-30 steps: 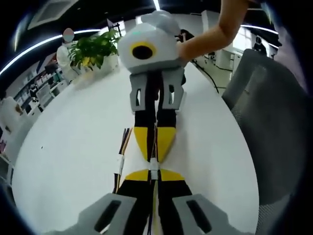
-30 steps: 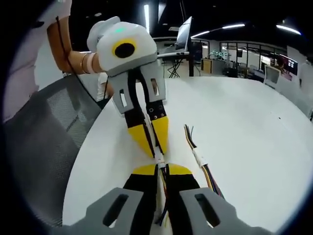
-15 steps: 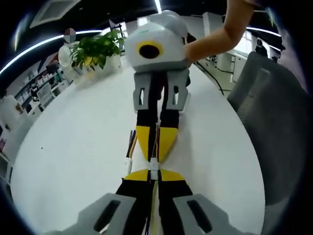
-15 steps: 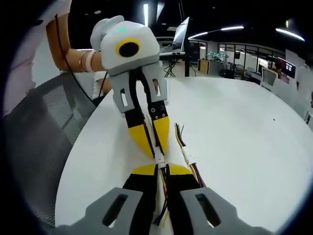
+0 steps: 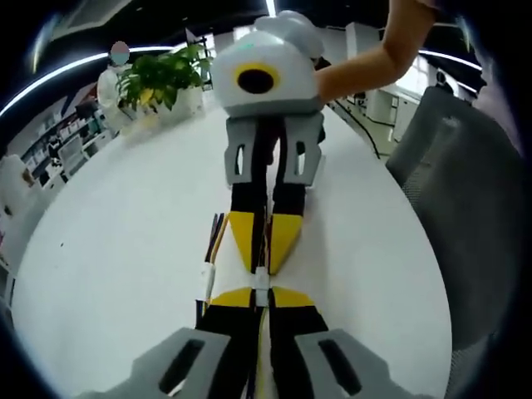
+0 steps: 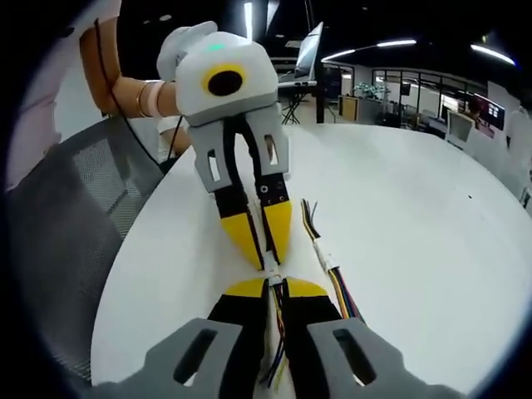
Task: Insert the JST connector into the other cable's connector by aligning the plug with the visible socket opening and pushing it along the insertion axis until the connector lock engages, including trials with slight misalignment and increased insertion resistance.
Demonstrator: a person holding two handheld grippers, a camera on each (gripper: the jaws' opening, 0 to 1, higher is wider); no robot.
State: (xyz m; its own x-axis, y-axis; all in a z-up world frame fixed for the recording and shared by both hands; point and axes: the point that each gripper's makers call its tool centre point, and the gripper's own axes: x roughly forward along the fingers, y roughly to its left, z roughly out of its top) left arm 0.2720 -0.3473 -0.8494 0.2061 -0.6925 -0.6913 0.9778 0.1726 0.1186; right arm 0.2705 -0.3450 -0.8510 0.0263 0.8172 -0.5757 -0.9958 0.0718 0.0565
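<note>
My left gripper point(image 5: 262, 293) rises from below with its yellow-tipped jaws shut on a small white JST connector point(image 5: 262, 279) with thin coloured wires running back between the jaws. Facing it tip to tip, my right gripper point(image 5: 264, 264) is shut on the other cable's connector. In the right gripper view the right gripper point(image 6: 274, 285) holds its wires and white connector point(image 6: 273, 275), with the left gripper point(image 6: 269, 263) pointing down at it. The two connectors touch at the tips; how far one sits inside the other is hidden.
A spare multi-wire cable point(image 5: 208, 259) with a white connector lies on the white round table point(image 5: 116, 249) beside the jaws, also visible as the spare cable point(image 6: 328, 268). A grey mesh chair point(image 5: 474, 216) stands at the table's edge. A potted plant point(image 5: 162, 79) stands at the far end.
Both grippers stay tip to tip on the connectors. The views have swayed slightly, so the spare cable sits a little differently in the picture.
</note>
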